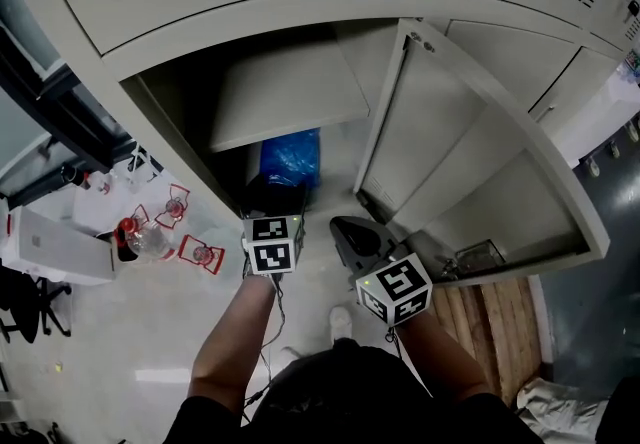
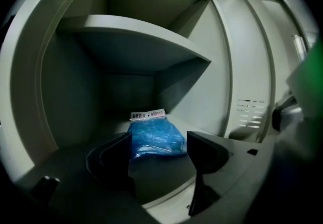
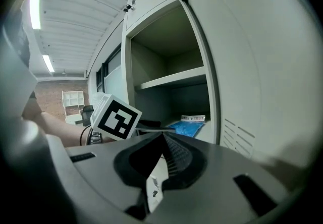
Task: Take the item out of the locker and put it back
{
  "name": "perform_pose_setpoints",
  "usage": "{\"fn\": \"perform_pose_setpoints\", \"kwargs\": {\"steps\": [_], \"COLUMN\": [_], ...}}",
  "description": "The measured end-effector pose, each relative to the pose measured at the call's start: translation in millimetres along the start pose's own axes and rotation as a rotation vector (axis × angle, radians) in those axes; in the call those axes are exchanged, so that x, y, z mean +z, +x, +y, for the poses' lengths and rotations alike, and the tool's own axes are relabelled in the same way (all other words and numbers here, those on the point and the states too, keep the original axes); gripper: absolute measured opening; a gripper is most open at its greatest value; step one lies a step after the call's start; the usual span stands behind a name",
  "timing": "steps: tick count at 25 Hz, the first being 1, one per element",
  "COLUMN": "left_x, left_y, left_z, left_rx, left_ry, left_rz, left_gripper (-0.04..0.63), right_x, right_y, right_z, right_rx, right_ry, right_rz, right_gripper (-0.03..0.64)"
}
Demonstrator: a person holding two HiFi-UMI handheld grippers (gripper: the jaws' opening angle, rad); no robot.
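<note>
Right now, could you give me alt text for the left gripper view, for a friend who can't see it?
A blue plastic bag with a white label lies on the floor of an open grey locker, beneath a shelf. The left gripper holds its dark jaws wide apart in front of the bag, gripping nothing. The locker door stands open at right.
</note>
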State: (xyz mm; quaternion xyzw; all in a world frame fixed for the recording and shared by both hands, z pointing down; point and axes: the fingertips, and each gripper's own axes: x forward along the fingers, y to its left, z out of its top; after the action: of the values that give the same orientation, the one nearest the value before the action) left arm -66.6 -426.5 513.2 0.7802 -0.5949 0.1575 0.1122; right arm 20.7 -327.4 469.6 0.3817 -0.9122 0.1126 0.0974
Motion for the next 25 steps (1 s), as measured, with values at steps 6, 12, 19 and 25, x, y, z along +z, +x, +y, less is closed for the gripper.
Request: {"fn": "perform_pose_setpoints", "kwargs": {"steps": [6, 12, 19, 25], "left_x": [-8.5, -21.5, -25.6, -26.4], "left_y": [14.2, 24.7, 24.4, 19.9], "left_z": [10.2, 10.9, 8.3, 9.0], "left_rx": [0.065, 0.124, 0.117, 0.114], "left_ry": [0.000, 0.117, 0.164, 0.240], "left_rz": [0.075, 0.186, 0.236, 0.237], "left_gripper": [0.336, 0.337, 0.283, 0.171], "right_x": [-2.2, -2.8, -7.4, -5.2], "right_y": [3.9, 5.2, 2.3, 1.3], "right_z": [-0.7, -1.4, -3.7, -0.6], "right_rx": [0.011, 0.013, 0.005, 0.000], "right_ry": [0.006, 0.010, 0.025, 0.033], "right_rz": [0.007, 0.007, 0.009, 0.000], "right_gripper": [-0.002, -0.002, -0.002, -0.002]}}
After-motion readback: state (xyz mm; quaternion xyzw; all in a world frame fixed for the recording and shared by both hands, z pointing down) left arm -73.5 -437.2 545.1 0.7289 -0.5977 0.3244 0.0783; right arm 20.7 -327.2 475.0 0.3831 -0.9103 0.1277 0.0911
